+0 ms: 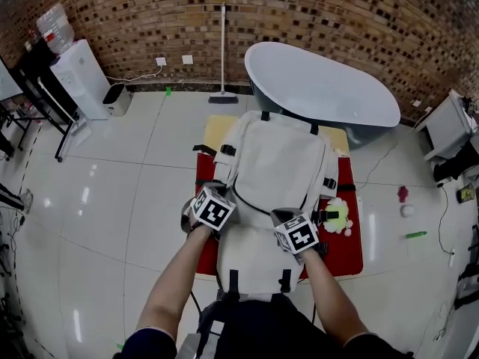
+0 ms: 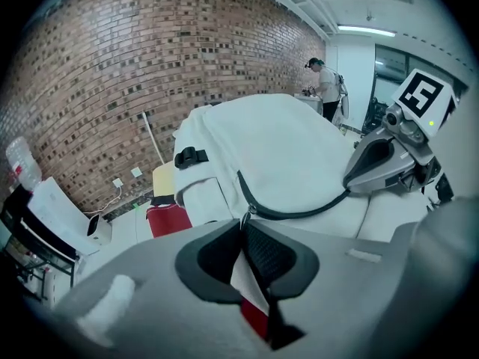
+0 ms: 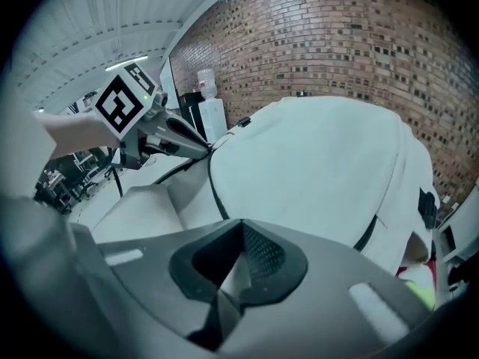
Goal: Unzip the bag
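Note:
A white backpack (image 1: 273,163) lies flat on a red mat, its dark zipper (image 1: 251,204) curving across the near part. My left gripper (image 1: 227,193) is at the zipper's left end. In the left gripper view its jaws (image 2: 243,221) are shut on the zipper pull (image 2: 248,212), just below the slider. My right gripper (image 1: 277,215) sits at the zipper's right end. It is shut, its tips (image 3: 239,223) against the white fabric, with nothing seen between them. Each gripper shows in the other's view: the right gripper (image 2: 349,190) and the left gripper (image 3: 206,150) both touch the zipper line.
The red mat (image 1: 350,238) covers a small yellow-topped table (image 1: 215,129). A yellow-and-white plush toy (image 1: 338,217) lies by the bag's right side. Behind stand a white bathtub (image 1: 322,88), a broom (image 1: 223,51) and a white appliance (image 1: 82,77). A person (image 2: 325,88) stands far back.

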Available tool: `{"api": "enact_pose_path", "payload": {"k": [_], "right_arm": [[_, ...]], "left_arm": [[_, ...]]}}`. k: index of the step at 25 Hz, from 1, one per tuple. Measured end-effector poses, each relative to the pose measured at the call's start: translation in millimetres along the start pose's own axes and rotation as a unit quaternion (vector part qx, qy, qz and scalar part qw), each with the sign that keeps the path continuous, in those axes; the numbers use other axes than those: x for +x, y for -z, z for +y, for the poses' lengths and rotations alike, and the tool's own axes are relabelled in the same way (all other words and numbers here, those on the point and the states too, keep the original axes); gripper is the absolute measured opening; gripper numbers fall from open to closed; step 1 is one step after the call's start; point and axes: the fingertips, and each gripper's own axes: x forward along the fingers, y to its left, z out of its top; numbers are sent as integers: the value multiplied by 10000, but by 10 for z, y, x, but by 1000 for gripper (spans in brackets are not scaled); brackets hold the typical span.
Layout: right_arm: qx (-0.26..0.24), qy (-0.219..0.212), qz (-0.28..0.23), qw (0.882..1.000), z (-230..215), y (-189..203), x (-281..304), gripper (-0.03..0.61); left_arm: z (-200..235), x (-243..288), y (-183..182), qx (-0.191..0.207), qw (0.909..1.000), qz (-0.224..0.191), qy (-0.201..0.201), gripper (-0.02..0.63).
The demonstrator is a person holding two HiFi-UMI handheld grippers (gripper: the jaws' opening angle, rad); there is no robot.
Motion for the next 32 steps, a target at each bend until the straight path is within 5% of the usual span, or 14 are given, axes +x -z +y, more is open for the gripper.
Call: {"api": "enact_pose_path", "payload": {"k": [9,16,20,25,32], "right_arm": [[134,121,28,9998,-19,46,12,-2],[319,166,-87,9993,-90,30,-18,-2],[485,351,-357,9976,-175,-112,-183,-2],[705,178,-1153,9907,-38,-452,-516,-2],[459,98,-2154,9754,192,-880,-1088,-2]], "left_arm": [[179,95,-311,313,9994,-132,63,31],[139,139,-314,165,9992,-253,257,32],[162,-80,-468,-60,9967,-737,335,91],[-5,-455,-534,-343,9890,-1275,664,91],[-372,-985,-855,-358,9698,-2224,937,9]]}}
